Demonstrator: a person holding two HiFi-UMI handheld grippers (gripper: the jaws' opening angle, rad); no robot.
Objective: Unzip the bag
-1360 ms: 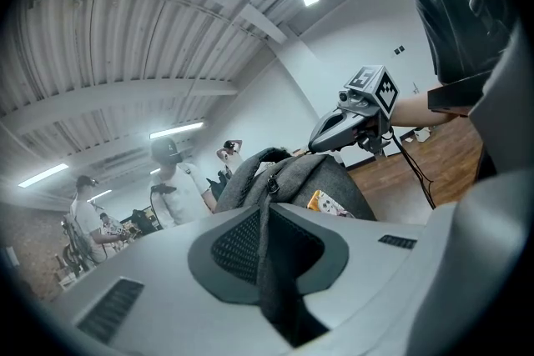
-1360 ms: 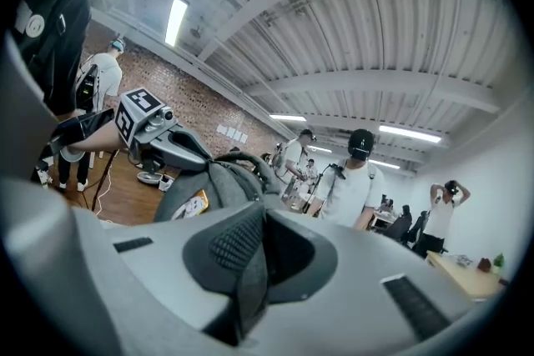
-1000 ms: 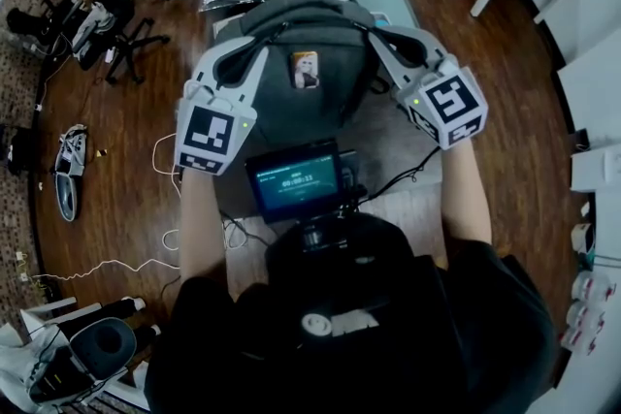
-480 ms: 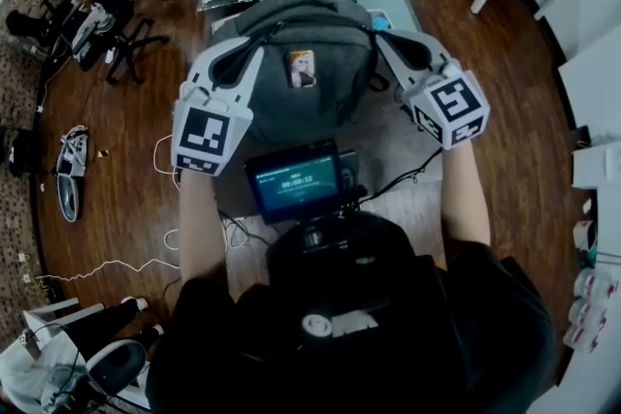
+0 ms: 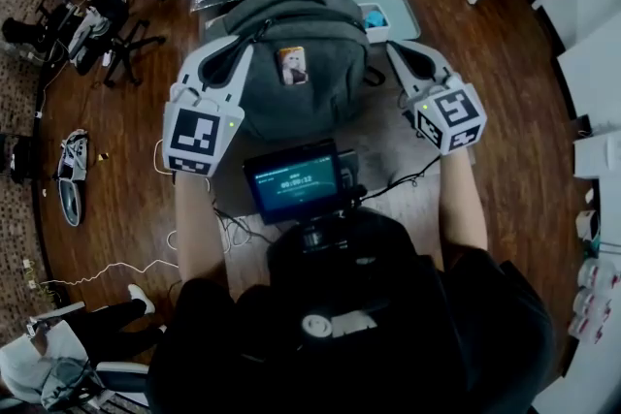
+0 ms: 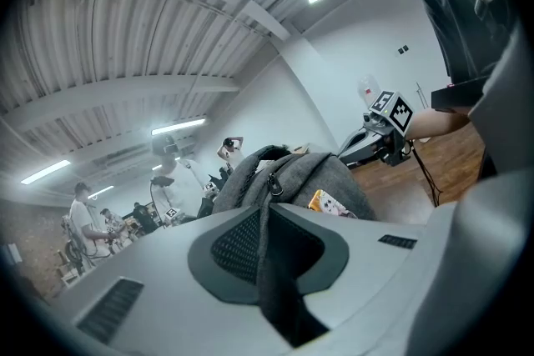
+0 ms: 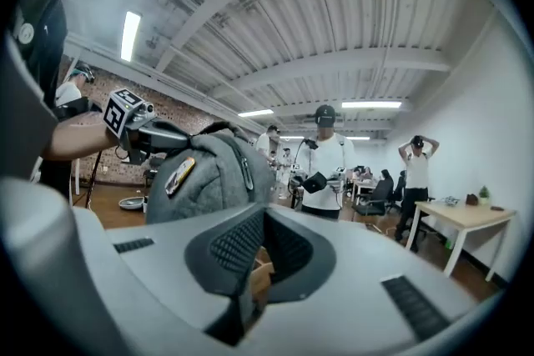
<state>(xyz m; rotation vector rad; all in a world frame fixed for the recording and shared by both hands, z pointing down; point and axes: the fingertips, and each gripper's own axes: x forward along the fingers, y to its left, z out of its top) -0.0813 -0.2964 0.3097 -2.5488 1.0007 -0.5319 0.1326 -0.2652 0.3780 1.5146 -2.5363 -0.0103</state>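
Jaws of left gripper point(image 5: 241, 48) clamped on bag point(image 5: 310, 34) cloth; right gripper point(image 5: 396, 47) jaws just closed together, beside bag on worktop point(image 5: 388, 136).

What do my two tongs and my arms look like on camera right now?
The left tongs and right tongs are light grey plastic with dark mesh-textured pads. Each carries a white cube printed with black square markers and a small green light. The person wears a black short-sleeved top.
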